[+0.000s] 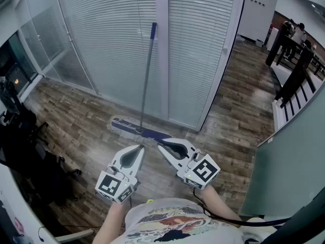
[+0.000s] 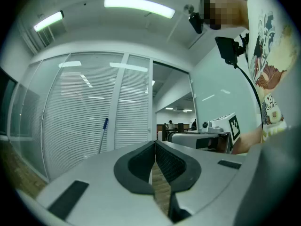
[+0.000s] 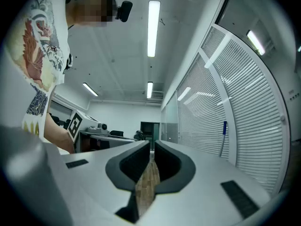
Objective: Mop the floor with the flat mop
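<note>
Currently you hold your left hand-held gripper (image 1: 140, 148) and your right hand-held gripper (image 1: 161, 147) side by side in front of you, low in the head view. Their tips angle toward each other and sit close together without touching. Both are closed and empty. In the left gripper view the pads meet at the tips with nothing between them. In the right gripper view only a thin slit shows between the pads, with floor planks behind it. Neither gripper touches the flat mop (image 1: 139, 130). It stands ahead of you, beyond the gripper tips, its blue head flat on the wood-plank floor (image 1: 86, 116). Its handle (image 1: 147, 75) rises nearly upright, the blue top end leaning against the glass partition (image 1: 203, 50) with closed white blinds (image 1: 111, 39). Each gripper view catches that blue-tipped handle against the blinds, to the left of the jaws in the left view and to the right in the right view. At your left, dark equipment (image 1: 20, 136) sits on the floor.
</note>
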Action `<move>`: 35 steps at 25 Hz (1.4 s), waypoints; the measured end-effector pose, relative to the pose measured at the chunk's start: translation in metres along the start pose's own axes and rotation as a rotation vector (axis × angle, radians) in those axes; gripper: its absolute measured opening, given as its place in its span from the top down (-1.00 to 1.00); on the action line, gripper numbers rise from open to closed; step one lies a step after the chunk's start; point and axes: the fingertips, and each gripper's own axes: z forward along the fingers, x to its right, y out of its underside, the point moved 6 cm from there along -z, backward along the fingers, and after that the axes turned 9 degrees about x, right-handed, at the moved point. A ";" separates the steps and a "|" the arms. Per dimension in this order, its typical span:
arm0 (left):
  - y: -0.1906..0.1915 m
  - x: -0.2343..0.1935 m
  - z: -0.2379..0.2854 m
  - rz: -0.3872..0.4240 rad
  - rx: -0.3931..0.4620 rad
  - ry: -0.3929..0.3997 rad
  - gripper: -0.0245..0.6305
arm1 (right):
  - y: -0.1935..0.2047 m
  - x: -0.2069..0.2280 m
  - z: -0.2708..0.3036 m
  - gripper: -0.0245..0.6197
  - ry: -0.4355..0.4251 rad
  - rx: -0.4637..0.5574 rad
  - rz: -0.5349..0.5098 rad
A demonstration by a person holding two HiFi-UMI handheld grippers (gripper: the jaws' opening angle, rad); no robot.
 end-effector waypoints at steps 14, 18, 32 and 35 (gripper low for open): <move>0.007 0.002 0.005 -0.007 0.011 -0.019 0.89 | -0.001 0.013 -0.005 0.80 -0.026 -0.023 0.041; 0.007 -0.006 0.012 0.016 0.012 -0.012 0.89 | 0.000 0.021 0.005 0.80 -0.022 -0.020 0.056; 0.008 -0.120 0.053 0.018 0.043 -0.025 0.88 | 0.031 0.082 0.096 0.79 0.014 -0.061 0.072; 0.009 -0.155 0.069 -0.004 0.050 -0.004 0.88 | 0.037 0.097 0.132 0.79 0.017 -0.080 0.054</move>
